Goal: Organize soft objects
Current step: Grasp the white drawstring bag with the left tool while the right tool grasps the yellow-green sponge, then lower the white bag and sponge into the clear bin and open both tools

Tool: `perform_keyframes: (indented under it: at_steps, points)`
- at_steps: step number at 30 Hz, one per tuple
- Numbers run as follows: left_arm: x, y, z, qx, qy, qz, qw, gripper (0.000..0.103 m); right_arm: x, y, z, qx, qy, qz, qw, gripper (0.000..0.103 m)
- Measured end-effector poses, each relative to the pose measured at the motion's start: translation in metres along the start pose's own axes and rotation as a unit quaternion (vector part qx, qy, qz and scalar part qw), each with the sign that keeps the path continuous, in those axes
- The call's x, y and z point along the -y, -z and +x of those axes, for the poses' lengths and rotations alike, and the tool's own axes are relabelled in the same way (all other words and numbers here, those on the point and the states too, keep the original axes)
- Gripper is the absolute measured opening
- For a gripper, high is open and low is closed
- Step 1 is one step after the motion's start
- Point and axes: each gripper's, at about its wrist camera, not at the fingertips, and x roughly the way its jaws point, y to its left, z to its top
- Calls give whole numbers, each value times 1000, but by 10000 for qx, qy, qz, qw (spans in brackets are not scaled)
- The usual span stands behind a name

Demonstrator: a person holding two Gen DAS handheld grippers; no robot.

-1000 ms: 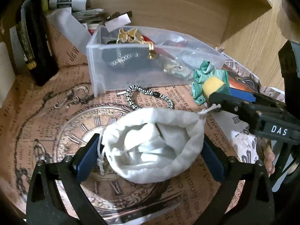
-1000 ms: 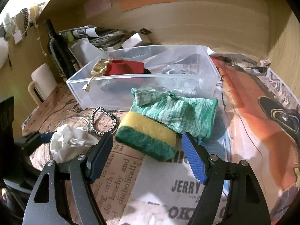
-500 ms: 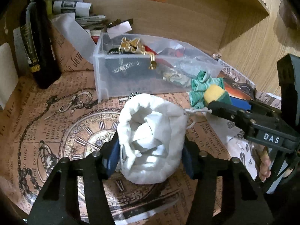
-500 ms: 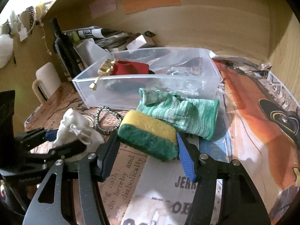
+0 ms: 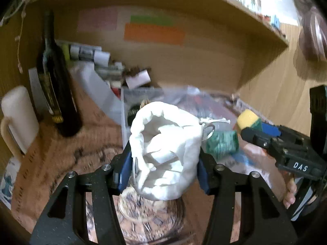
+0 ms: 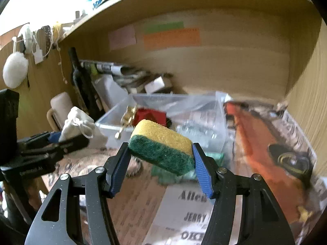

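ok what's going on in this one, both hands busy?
Yes. A person holds tongs in each hand. The left tongs are shut on a white drawstring pouch, held up off the printed paper. The right tongs are shut on a yellow-and-green sponge, also lifted. A clear plastic bin with items inside sits just beyond both, and a green knitted cloth lies on the desk.
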Motion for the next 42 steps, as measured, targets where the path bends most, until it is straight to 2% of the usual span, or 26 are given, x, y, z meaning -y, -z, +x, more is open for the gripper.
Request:
perform_keyframes:
  at_steps: [6,12,16,22,28,32,37,42]
  points:
    - [-2,-29,7,276,-70,35,9996,54,6,-22,2,279,127,-60,9995,57]
    - [0,-46,33,204,-142,159,9996,54,9,-39,18,359,172,-139,9991,57]
    - [2,-48,59,-25,-168,219,9996,54,13,-44,40,190,191,-155,9995,57]
    - [0,-47,96,-394,-174,228,9988,54,19,-42,80,-319,180,-223,9991,57]
    - [3,-47,127,-703,-163,353,9968,54,25,-38,100,-682,164,-193,9973,57]
    - [1,-47,136,-813,-141,345,9960,56,24,-36,104,-788,137,-267,9964,59]
    - [-5,-46,134,-887,-115,212,9958,66,24,-36,107,-886,109,-272,9956,61]
    - [-3,-45,125,-826,-155,267,9961,71,22,-37,103,-884,118,-253,9957,73]
